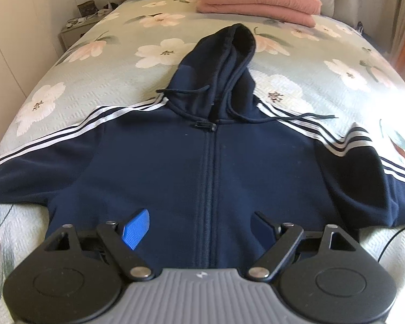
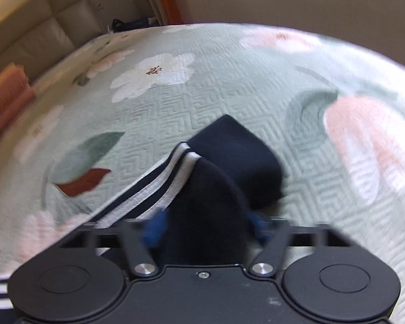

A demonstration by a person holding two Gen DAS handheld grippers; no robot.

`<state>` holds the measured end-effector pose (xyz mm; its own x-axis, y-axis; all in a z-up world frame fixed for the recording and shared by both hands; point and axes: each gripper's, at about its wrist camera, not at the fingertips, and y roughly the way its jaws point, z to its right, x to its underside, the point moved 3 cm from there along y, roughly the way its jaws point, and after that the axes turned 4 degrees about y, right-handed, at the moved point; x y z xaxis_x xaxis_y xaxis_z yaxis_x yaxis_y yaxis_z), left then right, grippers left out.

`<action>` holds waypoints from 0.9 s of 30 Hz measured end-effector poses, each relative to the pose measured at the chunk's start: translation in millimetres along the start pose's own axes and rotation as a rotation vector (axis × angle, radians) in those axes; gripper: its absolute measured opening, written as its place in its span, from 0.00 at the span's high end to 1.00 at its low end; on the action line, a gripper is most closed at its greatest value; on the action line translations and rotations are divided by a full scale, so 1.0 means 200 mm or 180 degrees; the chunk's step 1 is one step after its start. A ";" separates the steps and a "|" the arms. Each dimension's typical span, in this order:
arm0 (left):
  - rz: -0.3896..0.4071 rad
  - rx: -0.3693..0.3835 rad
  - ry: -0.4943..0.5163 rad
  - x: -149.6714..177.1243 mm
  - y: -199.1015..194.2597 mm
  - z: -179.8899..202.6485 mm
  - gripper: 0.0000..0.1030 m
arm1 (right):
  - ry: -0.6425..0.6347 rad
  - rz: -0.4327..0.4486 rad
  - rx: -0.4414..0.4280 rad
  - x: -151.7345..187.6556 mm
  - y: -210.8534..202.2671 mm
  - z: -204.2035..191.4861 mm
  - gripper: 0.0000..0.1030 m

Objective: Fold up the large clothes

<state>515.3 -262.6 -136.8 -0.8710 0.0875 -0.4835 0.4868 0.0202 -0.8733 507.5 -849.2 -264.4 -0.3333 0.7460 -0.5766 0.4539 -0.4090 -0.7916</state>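
**A:** So how far along is this fold? The bed (image 1: 67, 62) with the flowered cover takes up pretty much the whole shot, and the navy hoodie (image 1: 175, 162) is lying flat across the near end of it, front up and zipped, hood pointing toward the headboard and both sleeves spread out toward the side edges.

**B:** Barely started, I'd say. I can't see a single fold in it yet. The body's smoothed out, so the laying-flat part looks done, and both sleeves, the sides and the hood are all left to do.

**A:** What are the tools up to?

**B:** The left tool (image 1: 199, 224) hangs over the bottom hem near the foot edge of the bed with its jaws wide apart, nothing in them. The right tool (image 2: 205, 224) is out by the right side edge with the end of the sleeve (image 2: 229, 159) bunched between its blue pads (image 2: 155, 229). It looks clamped on the cloth, though that shot is blurry. My guess is that sleeve gets brought in over the chest first.

**A:** Any brand or writing?

**B:** There are three white stripes (image 1: 75, 132) down each sleeve, but no logo or readable text anywhere. The folded pink blanket (image 1: 256, 0) sits at the headboard end, out of the way.
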 end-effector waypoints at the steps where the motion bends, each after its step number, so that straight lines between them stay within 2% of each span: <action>1: -0.0009 -0.0011 0.0004 0.00 0.01 -0.01 0.18 | -0.0079 0.0020 -0.0015 0.00 -0.01 -0.02 0.83; 3: -0.0021 -0.0001 0.0011 -0.02 0.04 -0.02 0.19 | -0.0146 0.0122 -0.0065 -0.02 -0.10 -0.05 0.84; 5: -0.0022 0.0023 0.0017 -0.04 0.04 -0.03 0.20 | -0.0326 0.0422 -0.0006 -0.08 -0.23 -0.07 0.85; 7: 0.0021 0.0041 0.0003 -0.07 0.03 -0.06 0.21 | -0.0507 0.0864 0.0272 -0.16 -0.40 -0.08 0.85; 9: 0.0110 0.0055 -0.0011 -0.09 0.01 -0.10 0.20 | -0.0613 0.1143 0.0490 -0.22 -0.51 -0.09 0.85; 13: 0.0079 0.0013 0.0030 -0.08 0.03 -0.19 0.20 | -0.0927 0.1188 0.0289 -0.17 -0.69 -0.27 0.84; 16: 0.0069 -0.0057 -0.0024 -0.08 0.04 -0.30 0.20 | -0.1084 0.1117 -0.0151 0.01 -0.86 -0.53 0.85; 19: 0.0130 -0.0147 -0.0101 -0.09 0.01 -0.46 0.20 | -0.1275 0.1027 -0.0719 0.26 -1.08 -0.86 0.84; 21: 0.0168 -0.0159 -0.0157 -0.11 -0.01 -0.56 0.20 | -0.1466 0.0989 -0.1112 0.47 -1.23 -1.11 0.84; 24: 0.0220 -0.0186 -0.0296 -0.12 -0.03 -0.73 0.20 | -0.1554 0.0716 -0.1753 0.82 -1.40 -1.45 0.84; 27: 0.0285 -0.0334 -0.0383 -0.11 -0.03 -0.87 0.20 | -0.1711 0.0500 -0.2243 1.18 -1.53 -1.76 0.81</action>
<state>542.9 -92.1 -110.4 -0.8224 -0.0262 -0.5683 0.5616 0.1220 -0.8184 580.2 -362.5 -87.6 -0.4859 0.2896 -0.8246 0.8694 0.0637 -0.4899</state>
